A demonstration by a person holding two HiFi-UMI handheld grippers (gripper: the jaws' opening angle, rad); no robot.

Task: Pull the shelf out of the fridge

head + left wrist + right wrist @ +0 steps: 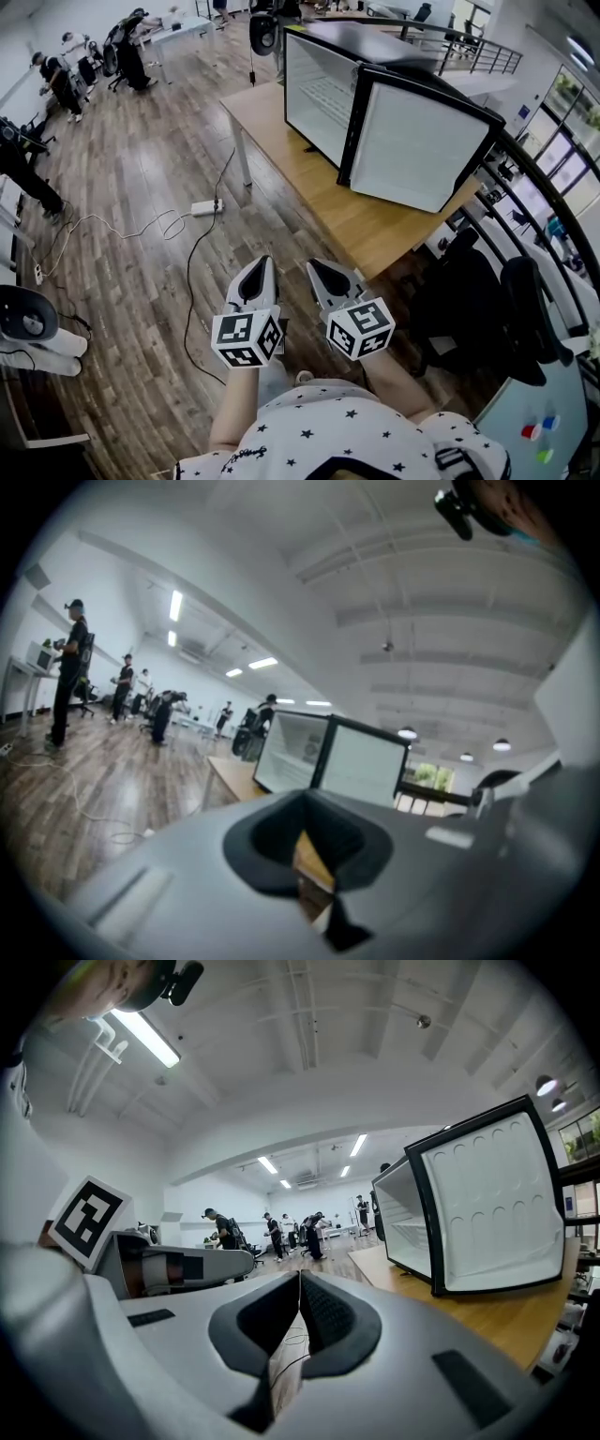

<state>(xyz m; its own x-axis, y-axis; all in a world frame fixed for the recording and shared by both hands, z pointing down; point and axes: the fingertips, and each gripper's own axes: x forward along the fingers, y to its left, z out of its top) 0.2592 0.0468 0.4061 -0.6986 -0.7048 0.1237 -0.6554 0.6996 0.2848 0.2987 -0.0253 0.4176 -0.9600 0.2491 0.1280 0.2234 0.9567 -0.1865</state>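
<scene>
A: Quick, biggest first. What's there?

B: Brown wood-plank floor point(141, 187) fills the left and middle of the head view. A light wooden table point(375, 234) sits upper centre. On it stands a black-framed fridge with a white inside point(375, 47), and its white-lined door point(412, 150) is swung open toward upper right.

A: The shelf?

B: A white wire shelf point(328, 94) sits inside the fridge cavity, upper centre. It looks fully seated, not pulled out at all.

A: Grippers?

B: The left grey-and-black gripper point(265, 261) is at lower centre, with its jaws closed tip to tip on nothing. The right grey-and-black gripper point(313, 265) is just beside it, pads also meeting at the tips and empty. Both are well apart from the fridge, out over the floor.

A: So which step?

B: I'd call it the approach, nothing gripped yet.

A: Tips for doing it well?

B: Step in close to the table edge first. Part the jaws of one gripper before reaching in, and come in on the open side, clear of the door. Take the shelf's front wire near its middle. Pull straight out and level so it doesn't jam in its side grooves. The other gripper could steady the fridge frame if it slides.
</scene>
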